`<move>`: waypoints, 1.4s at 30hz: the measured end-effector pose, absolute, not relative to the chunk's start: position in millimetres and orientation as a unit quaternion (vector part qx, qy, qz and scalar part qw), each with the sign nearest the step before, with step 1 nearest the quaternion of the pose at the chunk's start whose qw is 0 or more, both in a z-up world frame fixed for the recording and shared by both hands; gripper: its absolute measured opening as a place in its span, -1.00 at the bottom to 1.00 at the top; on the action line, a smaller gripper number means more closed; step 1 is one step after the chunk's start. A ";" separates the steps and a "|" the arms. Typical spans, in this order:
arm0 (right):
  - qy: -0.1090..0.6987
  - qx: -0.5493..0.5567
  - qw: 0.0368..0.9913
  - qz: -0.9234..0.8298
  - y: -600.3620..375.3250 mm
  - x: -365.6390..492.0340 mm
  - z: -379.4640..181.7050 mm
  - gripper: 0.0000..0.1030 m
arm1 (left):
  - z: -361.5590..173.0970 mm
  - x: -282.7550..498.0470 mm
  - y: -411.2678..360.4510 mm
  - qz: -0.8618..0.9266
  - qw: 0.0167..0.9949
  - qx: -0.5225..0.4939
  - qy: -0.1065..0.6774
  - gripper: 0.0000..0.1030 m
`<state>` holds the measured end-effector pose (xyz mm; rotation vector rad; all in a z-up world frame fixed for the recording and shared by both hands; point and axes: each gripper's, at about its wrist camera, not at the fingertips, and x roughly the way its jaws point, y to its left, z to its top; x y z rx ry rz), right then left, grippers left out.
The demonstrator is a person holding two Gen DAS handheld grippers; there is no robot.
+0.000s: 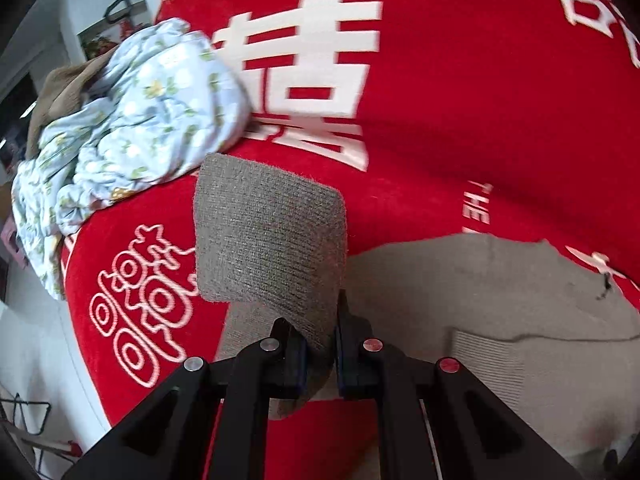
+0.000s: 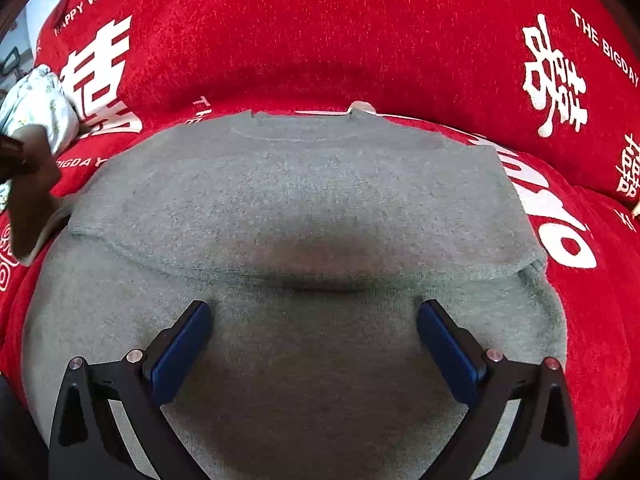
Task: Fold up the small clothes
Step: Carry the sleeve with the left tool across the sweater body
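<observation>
A small grey knit sweater [image 2: 304, 200] lies flat on a red blanket, collar at the far side. My right gripper [image 2: 314, 332] is open, its blue pads resting on the sweater's lower body. My left gripper [image 1: 322, 344] is shut on the sweater's sleeve [image 1: 272, 236] and holds its cuff end raised above the blanket. The rest of the sweater [image 1: 480, 300] lies to the right in the left wrist view. The lifted sleeve and left gripper show at the left edge of the right wrist view [image 2: 28, 184].
The red blanket [image 2: 360, 40] with white characters and lettering covers the whole surface. A crumpled light-blue floral garment [image 1: 136, 120] and a brown garment [image 1: 60, 88] lie at the far left. The blanket's left edge drops off to a white floor [image 1: 32, 340].
</observation>
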<state>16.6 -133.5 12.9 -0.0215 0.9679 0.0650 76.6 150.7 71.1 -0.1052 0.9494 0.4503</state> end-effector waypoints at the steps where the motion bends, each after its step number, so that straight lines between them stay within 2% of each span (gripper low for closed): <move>1: 0.466 -0.014 0.884 0.034 -132.9 16.1 13.3 0.99 | 71.2 78.7 141.2 0.208 0.864 -0.048 0.456 -0.78; 29: 0.448 -0.009 0.891 0.070 -165.2 -1.3 16.1 0.99 | 94.2 103.3 -17.4 0.120 0.879 0.035 0.460 -0.78; 42: 0.440 -0.040 0.893 0.088 -167.4 -29.7 15.7 0.99 | 100.3 96.9 -73.9 0.072 0.883 0.070 0.459 -0.78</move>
